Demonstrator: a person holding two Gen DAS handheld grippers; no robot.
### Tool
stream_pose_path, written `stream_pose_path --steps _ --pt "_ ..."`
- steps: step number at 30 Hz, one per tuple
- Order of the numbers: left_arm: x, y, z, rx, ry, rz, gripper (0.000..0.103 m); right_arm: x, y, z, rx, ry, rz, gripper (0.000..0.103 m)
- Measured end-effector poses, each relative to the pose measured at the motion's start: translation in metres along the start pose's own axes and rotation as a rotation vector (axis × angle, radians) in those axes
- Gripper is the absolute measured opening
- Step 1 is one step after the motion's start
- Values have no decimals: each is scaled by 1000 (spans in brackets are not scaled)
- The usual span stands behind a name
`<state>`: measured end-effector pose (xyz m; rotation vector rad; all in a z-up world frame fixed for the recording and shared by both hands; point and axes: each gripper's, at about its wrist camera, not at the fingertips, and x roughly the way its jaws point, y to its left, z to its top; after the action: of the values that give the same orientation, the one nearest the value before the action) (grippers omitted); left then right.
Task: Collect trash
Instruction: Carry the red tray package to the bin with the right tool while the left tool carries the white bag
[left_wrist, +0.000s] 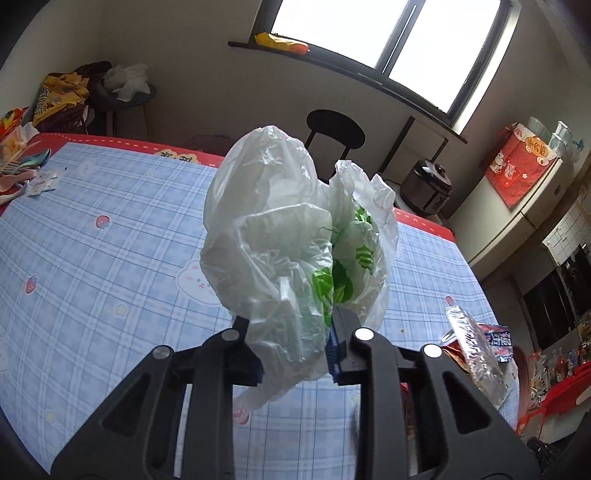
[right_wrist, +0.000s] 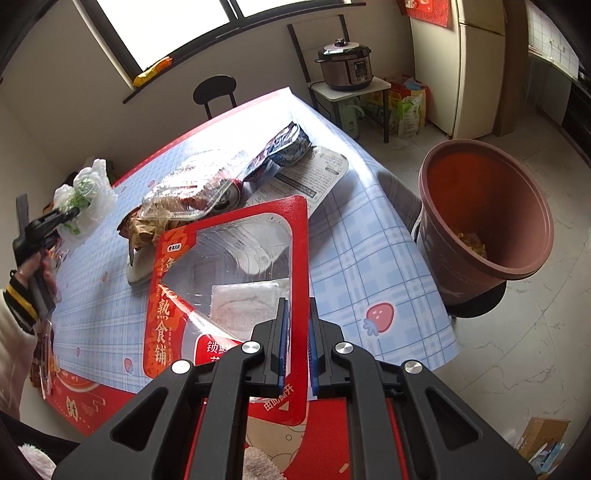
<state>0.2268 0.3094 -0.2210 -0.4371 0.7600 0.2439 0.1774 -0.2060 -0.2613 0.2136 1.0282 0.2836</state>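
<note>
Left claw (left_wrist: 295, 350) clamped narrow on a crumpled white plastic bag (left_wrist: 291, 236) with green print, bag bunched between the blue pads and ballooning up toward 12 o'clock, lifted clear of the blue checked tabletop (left_wrist: 110, 258). Same bag (right_wrist: 83, 199) seen from the right wrist view at 9 o'clock, hanging off the black claw held by a hand (right_wrist: 37, 269) in a cream sleeve with a striped cuff.

Right claw (right_wrist: 297, 350) pinched nearly closed on the edge of a red food package (right_wrist: 229, 280) with a clear window, raised off the tabletop (right_wrist: 369, 240) and tilted toward 11 o'clock. Beyond it, at 11 to 12 o'clock, lying on the tabletop: a crushed clear plastic container (right_wrist: 195, 188), a blue and white snack wrapper (right_wrist: 284, 147) and a printed white sheet (right_wrist: 314, 173) touching the wrapper. At 2 to 3 o'clock, off the tabletop's edge, a brown bin (right_wrist: 487, 214), mouth open, some yellowish scraps at the bottom.

In the left wrist view, at 4 o'clock, a silver foil wrapper (left_wrist: 472, 354) near the tabletop's edge.
</note>
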Motion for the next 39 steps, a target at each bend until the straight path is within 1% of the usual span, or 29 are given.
stream_pose_path --steps 4,9,13,17,20,24,27,30,34,39 --pt "-50 -27 -10 47 -45 -50 27 -15 -23 14 41 -59 -10 11" --pt "-87 -93 -33 118 -53 -161 27 -35 -71 29 109 -127 -51 11" --pt "-97 -159 -53 162 -34 -254 27 -51 -118 36 156 -166 -110 11" --pt "-98 -220 -74 199 -7 -325 27 -61 -166 45 179 -186 -183 11" --pt "-94 -261 -91 226 20 -360 28 -65 -198 58 173 -192 -244 11" --pt "-85 -299 -110 252 50 -383 28 -68 -230 81 123 -195 -332 11" --pt "-81 -315 -119 266 61 -384 28 -66 -242 103 30 -186 -417 11" --pt "-78 -325 -125 273 64 -381 28 -62 -251 123 -61 -161 -475 11" --pt "-73 -328 -127 261 68 -373 28 -52 -257 147 -115 -124 -480 11" --pt "-70 -333 -128 251 69 -363 28 -41 -257 170 -133 -103 -477 11"
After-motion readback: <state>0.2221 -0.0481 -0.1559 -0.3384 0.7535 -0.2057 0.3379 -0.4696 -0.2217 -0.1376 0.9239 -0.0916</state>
